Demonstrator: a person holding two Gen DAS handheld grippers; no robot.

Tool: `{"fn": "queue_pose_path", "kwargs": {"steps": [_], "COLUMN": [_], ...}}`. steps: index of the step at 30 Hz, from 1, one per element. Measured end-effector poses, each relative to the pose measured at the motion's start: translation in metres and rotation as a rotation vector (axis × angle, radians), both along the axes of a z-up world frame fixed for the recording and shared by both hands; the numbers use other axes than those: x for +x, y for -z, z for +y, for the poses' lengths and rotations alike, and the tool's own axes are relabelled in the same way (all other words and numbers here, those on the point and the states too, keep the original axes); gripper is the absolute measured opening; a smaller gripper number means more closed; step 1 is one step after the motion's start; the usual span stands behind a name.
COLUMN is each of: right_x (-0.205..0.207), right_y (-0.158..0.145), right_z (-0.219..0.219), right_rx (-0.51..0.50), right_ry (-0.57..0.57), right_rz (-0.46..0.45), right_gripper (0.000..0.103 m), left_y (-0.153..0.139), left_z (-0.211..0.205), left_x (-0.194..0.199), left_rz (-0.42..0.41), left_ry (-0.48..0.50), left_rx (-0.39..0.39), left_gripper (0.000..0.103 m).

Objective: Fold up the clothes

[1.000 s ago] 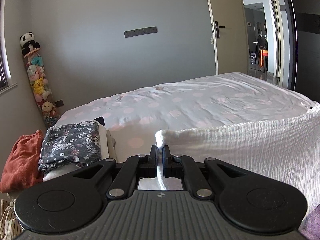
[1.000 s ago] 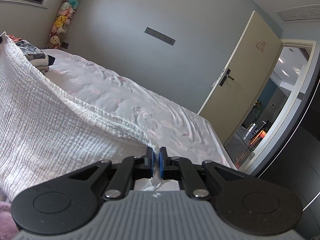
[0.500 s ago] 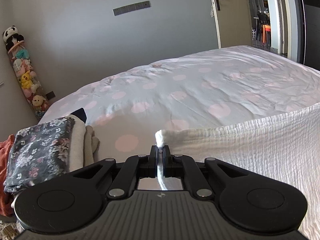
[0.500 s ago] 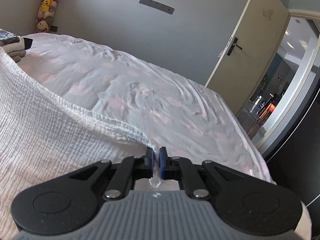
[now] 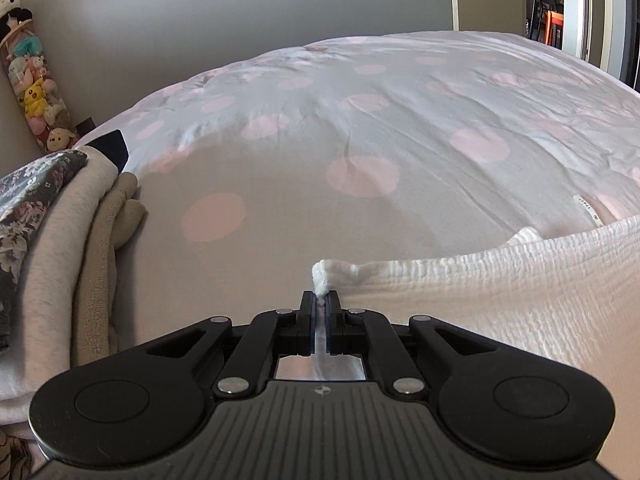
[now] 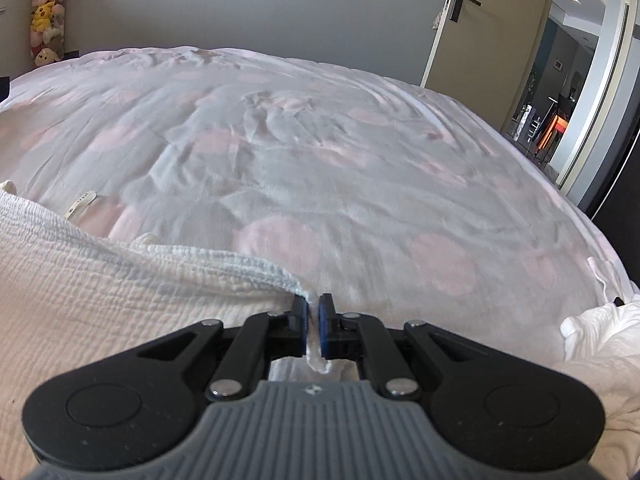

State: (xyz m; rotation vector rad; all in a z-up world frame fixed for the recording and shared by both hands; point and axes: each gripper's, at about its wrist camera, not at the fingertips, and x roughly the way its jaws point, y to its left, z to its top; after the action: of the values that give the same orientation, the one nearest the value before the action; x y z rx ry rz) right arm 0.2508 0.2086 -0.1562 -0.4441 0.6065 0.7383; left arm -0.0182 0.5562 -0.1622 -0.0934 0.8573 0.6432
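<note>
A white crinkled garment (image 5: pixel 500 292) stretches between my two grippers, low over the bed. My left gripper (image 5: pixel 320 300) is shut on its left corner, a small tuft sticking out above the jaws. My right gripper (image 6: pixel 313 307) is shut on its right corner; the cloth (image 6: pixel 120 292) spreads to the left from there. Its upper edge sags in the middle, and a small white label (image 6: pixel 80 202) shows behind it. The lower part of the garment is hidden behind the gripper bodies.
The bed (image 5: pixel 400 120) has a pale cover with pink dots. A stack of folded clothes (image 5: pixel 60 232), floral on top, sits at its left edge. Crumpled white fabric (image 6: pixel 600 332) lies at the right edge. A column of plush toys (image 5: pixel 36 88) hangs at the wall; a door (image 6: pixel 480 20) stands open.
Both grippers have tilted down and moved forward and lower over the bed, bringing the held garment down close to the cover. Both stay shut on its corners.
</note>
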Motion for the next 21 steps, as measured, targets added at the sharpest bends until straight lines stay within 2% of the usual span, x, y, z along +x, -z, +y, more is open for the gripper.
{"fn": "queue_pose_path", "kwargs": {"steps": [6, 10, 12, 14, 16, 21], "right_x": [0.015, 0.025, 0.029, 0.031, 0.032, 0.026], "right_y": [0.011, 0.019, 0.020, 0.013, 0.004, -0.016], "right_z": [0.010, 0.017, 0.018, 0.012, 0.000, -0.035], "right_rx": [0.022, 0.036, 0.049, 0.077, 0.123, 0.237], "right_ry": [0.034, 0.057, 0.075, 0.113, 0.161, 0.226], "right_rz": [0.071, 0.118, 0.142, 0.154, 0.171, 0.251], "right_gripper": [0.007, 0.011, 0.018, 0.035, 0.047, 0.053], "left_y": [0.014, 0.012, 0.007, 0.000, -0.008, -0.033], "left_z": [0.009, 0.008, 0.008, 0.008, 0.007, -0.001], "left_x": [0.003, 0.009, 0.006, 0.000, -0.008, -0.041], "left_rz": [0.015, 0.049, 0.041, 0.021, 0.017, -0.017], "left_ry": [-0.021, -0.021, -0.032, -0.050, -0.066, -0.102], "left_rx": [-0.031, -0.012, -0.020, -0.039, -0.043, -0.070], "left_gripper": [0.003, 0.005, 0.008, 0.009, 0.010, 0.014]}}
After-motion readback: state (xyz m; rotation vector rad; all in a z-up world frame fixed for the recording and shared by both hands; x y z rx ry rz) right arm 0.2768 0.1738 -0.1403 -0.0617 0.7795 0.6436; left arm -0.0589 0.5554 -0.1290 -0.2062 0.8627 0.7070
